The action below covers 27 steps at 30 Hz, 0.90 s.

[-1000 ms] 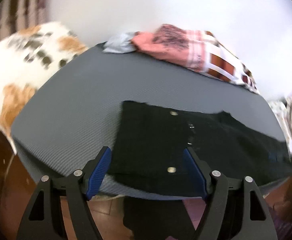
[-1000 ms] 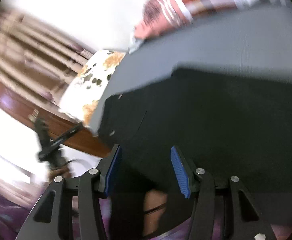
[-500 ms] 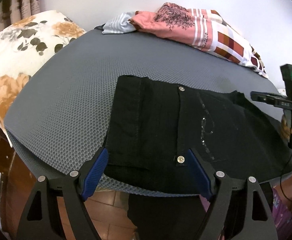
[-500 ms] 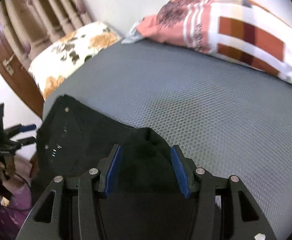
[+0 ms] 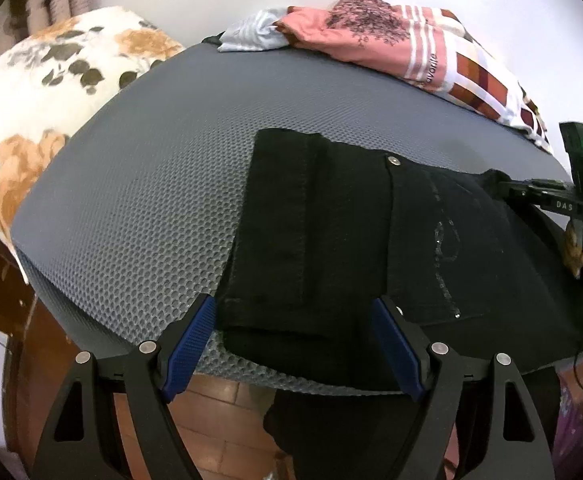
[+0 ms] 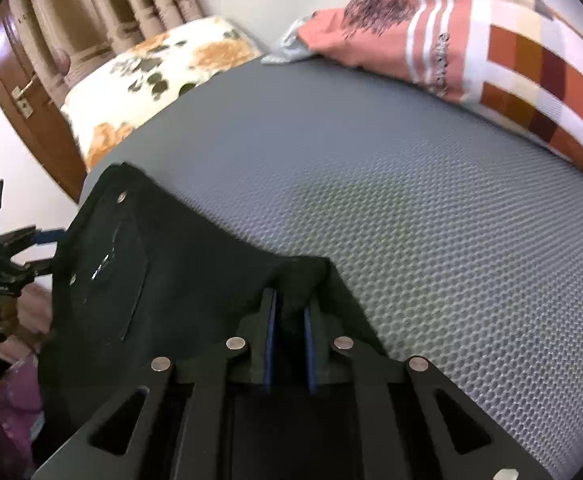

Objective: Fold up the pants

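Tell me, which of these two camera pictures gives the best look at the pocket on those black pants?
The left wrist view. There the pocket faces the camera, with its stitched outline, sparkly curl and top rivet plain on the black pants. In the right wrist view the pocket sits off to the left, slanted and blurred; only its rivets and a glint show.

Left tongs point(image 5: 291, 344) spread wide, right tongs point(image 6: 290, 344) pinched nearly closed.

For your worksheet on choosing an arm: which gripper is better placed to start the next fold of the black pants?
Probably the right gripper: its jaws are already pinched on a bunched edge of the black pants. The left gripper is open, straddling the waistband end at the mat's near edge, gripping nothing.
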Motion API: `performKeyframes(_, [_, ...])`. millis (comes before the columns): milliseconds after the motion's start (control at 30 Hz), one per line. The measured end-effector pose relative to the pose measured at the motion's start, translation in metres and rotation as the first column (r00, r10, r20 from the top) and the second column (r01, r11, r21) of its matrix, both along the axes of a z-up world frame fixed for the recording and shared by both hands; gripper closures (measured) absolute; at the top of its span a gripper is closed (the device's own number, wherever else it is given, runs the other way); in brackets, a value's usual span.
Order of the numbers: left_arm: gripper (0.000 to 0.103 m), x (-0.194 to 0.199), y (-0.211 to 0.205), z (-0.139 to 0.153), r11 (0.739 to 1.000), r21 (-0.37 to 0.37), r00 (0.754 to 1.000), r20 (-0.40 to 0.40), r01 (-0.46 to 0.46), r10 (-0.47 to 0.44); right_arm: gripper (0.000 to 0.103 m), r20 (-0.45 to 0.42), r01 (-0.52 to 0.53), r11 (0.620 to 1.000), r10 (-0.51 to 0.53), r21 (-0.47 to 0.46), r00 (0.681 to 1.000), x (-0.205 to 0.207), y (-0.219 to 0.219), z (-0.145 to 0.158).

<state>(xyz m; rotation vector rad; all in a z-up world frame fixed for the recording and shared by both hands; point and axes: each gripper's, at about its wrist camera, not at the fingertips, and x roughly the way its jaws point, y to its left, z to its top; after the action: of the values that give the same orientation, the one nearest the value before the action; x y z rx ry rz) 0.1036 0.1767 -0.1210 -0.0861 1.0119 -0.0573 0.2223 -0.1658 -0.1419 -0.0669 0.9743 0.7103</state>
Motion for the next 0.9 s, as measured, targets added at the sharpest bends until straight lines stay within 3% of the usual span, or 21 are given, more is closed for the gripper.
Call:
performKeyframes(133, [0.023,0.002,0.004,-0.006,1.000,-0.013,0.999,-0.027,-0.019,0.018,0.098,-0.014,0.085,0.995,-0.084,0.050,0.996,0.012,-0.012,-0.002])
performKeyframes(200, [0.023,0.002,0.005,-0.008,1.000,-0.008,0.999,-0.036,-0.018,0.018,0.098,-0.072,0.098,0.990,-0.091,0.101,0.993,0.020,-0.020,-0.007])
performKeyframes(300, [0.023,0.003,0.002,-0.007,1.000,0.003,0.999,-0.030,-0.014,0.014,0.098,0.013,0.071,0.997,-0.071,0.007,0.997,0.011,-0.004,-0.003])
performKeyframes(333, [0.023,0.003,0.002,-0.006,1.000,0.011,0.999,-0.027,-0.016,0.017,0.098,0.005,0.076,0.997,-0.076,0.013,0.997,0.013,-0.005,-0.003])
performKeyframes(533, [0.023,0.002,0.020,0.009,0.993,0.071,0.995,0.020,-0.099,0.098,0.082,0.006,0.116,0.993,-0.116,0.030,0.993,0.016,-0.010,-0.003])
performKeyframes(600, [0.023,0.002,0.038,0.011,0.988,0.035,0.989,0.015,-0.149,0.149,0.080,0.016,0.151,0.988,-0.152,0.033,0.988,0.016,-0.013,0.004])
performKeyframes(700, [0.023,-0.001,0.061,0.013,0.979,-0.048,0.980,-0.003,-0.197,0.198,0.078,0.088,0.261,0.960,-0.271,0.102,0.959,0.000,-0.034,0.038])
performKeyframes(800, [0.023,-0.005,0.070,0.020,0.974,-0.093,0.978,0.011,-0.208,0.210,0.066,0.075,0.312,0.918,-0.339,0.245,0.938,-0.034,-0.069,0.069])
performKeyframes(867, [0.023,-0.007,0.062,0.028,0.977,-0.099,0.980,0.042,-0.189,0.193,0.053,0.057,0.343,0.894,-0.373,0.287,0.926,-0.066,-0.095,0.079])
performKeyframes(900, [0.023,-0.009,0.055,0.033,0.981,-0.099,0.983,0.064,-0.165,0.172,0.053,0.046,0.368,0.878,-0.399,0.306,0.916,-0.085,-0.112,0.082])
